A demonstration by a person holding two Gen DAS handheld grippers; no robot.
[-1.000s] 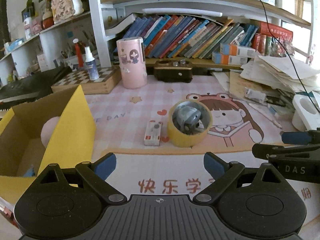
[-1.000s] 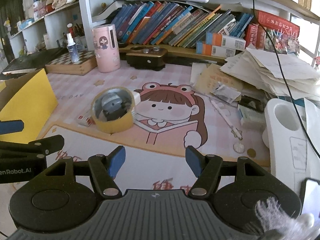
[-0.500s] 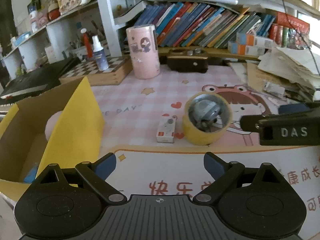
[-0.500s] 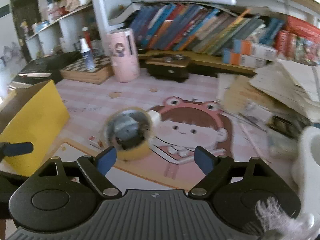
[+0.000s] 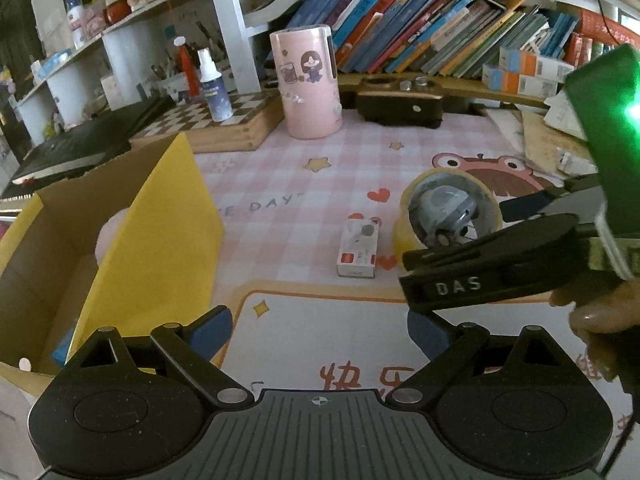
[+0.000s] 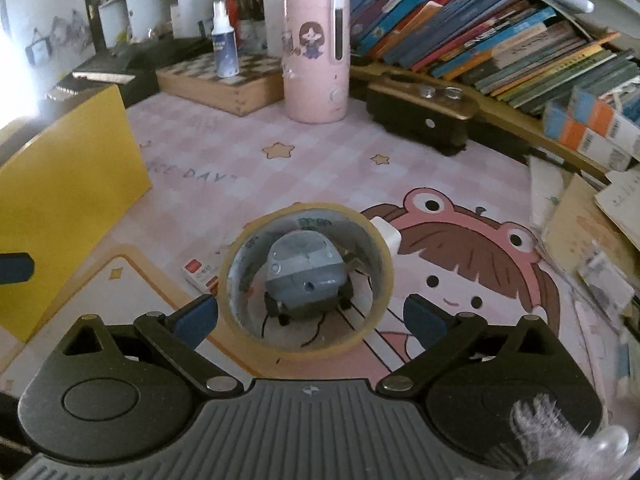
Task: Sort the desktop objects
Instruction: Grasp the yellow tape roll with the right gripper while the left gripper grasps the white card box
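A yellow tape roll [image 6: 306, 280] lies on the pink desk mat with a small grey toy car [image 6: 306, 280] inside its ring. My right gripper [image 6: 308, 316] is open, its blue pads on either side of the roll's near edge, not touching. In the left wrist view the roll [image 5: 448, 216] sits right of a small white and red box [image 5: 359, 248]. My left gripper [image 5: 320, 330] is open and empty over the mat's front. An open yellow cardboard box [image 5: 152, 240] stands at the left.
A pink cylinder [image 6: 316, 56], a chessboard box [image 6: 224, 80] with a spray bottle [image 6: 224, 40] and a black case [image 6: 420, 116] stand at the back under the bookshelf. Loose papers [image 6: 592, 232] pile at the right.
My right gripper has moved forward and left to the tape roll, which now sits between its open fingers. My left gripper has drifted slightly left; the right tool now crosses its view.
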